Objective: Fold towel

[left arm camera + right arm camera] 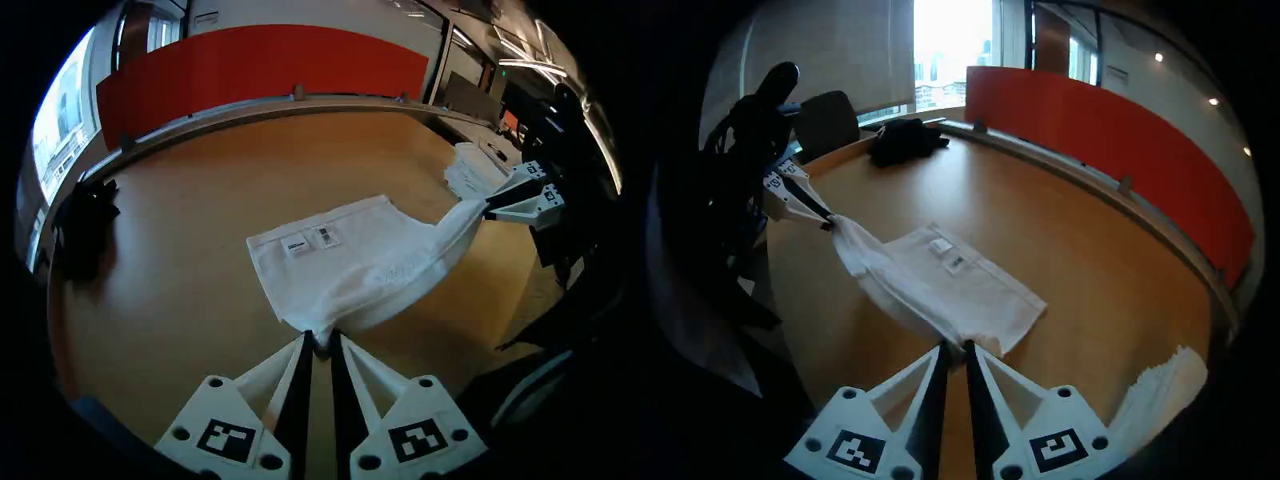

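Towel [352,256] on table [200,240], corners in left gripper [320,338], right gripper [954,346].

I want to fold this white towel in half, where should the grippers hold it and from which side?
By the two corners of its near edge, coming in low from the side opposite the red partition. The towel's far edge lies flat on the table, so lifting those corners carries the near edge over. The left gripper and right gripper are shut on them.
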